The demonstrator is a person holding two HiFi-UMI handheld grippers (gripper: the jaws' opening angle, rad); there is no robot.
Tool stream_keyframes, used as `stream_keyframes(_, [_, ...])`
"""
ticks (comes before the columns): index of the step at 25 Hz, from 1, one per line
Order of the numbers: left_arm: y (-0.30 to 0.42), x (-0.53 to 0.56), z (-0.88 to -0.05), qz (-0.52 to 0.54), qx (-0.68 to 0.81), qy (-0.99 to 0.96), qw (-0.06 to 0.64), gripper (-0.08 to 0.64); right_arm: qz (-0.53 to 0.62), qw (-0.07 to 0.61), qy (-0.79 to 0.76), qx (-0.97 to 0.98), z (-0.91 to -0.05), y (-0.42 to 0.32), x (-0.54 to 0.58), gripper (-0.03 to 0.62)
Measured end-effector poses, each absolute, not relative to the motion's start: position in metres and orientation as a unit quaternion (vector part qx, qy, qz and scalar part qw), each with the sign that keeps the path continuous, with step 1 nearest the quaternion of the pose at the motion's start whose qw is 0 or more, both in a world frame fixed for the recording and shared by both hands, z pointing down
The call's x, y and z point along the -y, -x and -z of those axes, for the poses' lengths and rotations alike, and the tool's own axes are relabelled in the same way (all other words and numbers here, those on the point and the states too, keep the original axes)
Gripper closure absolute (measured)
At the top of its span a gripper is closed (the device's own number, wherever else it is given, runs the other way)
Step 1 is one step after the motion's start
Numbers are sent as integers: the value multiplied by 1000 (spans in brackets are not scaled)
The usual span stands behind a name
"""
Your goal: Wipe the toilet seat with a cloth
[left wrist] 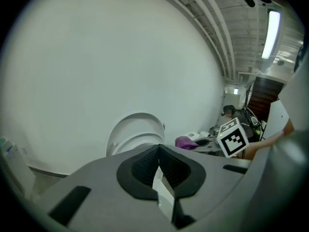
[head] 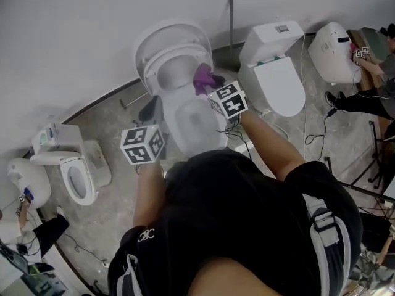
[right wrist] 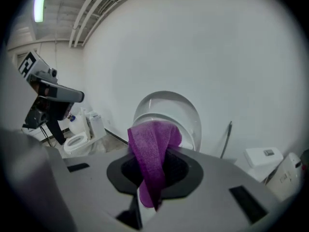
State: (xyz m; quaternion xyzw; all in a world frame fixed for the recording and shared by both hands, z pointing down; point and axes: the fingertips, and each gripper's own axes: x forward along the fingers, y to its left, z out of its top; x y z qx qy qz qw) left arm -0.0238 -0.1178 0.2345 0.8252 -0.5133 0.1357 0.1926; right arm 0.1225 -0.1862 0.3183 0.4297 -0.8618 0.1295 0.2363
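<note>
We have the purple cloth clamped in the right gripper at the toilet seat's right side, the left gripper closed and empty, so most wiping seems left.

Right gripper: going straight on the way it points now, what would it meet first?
Probably the toilet's raised seat, directly ahead beyond the purple cloth clamped in the right gripper; depth is hard to judge.
</note>
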Motion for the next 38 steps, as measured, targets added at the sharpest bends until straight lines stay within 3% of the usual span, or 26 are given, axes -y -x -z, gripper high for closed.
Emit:
stream_keyframes(15, [27, 102, -219, -139, 601, -765, 184, 565, -206, 291, -405, 842, -404, -138, 303, 537])
stream_keyframes(24, [42, 97, -226, -128, 611, -757, 194, 565, -259, 275, -440, 815, -408, -150, 334, 537])
stream_keyframes(32, [68, 91, -226, -116, 615, -754, 199, 565, -228, 289, -483, 795, -401, -139, 345, 537])
stream_keyframes(38, [94, 87, -222, -102, 619, -751, 206, 565, -120, 320, -468, 815, -374, -99, 348, 537])
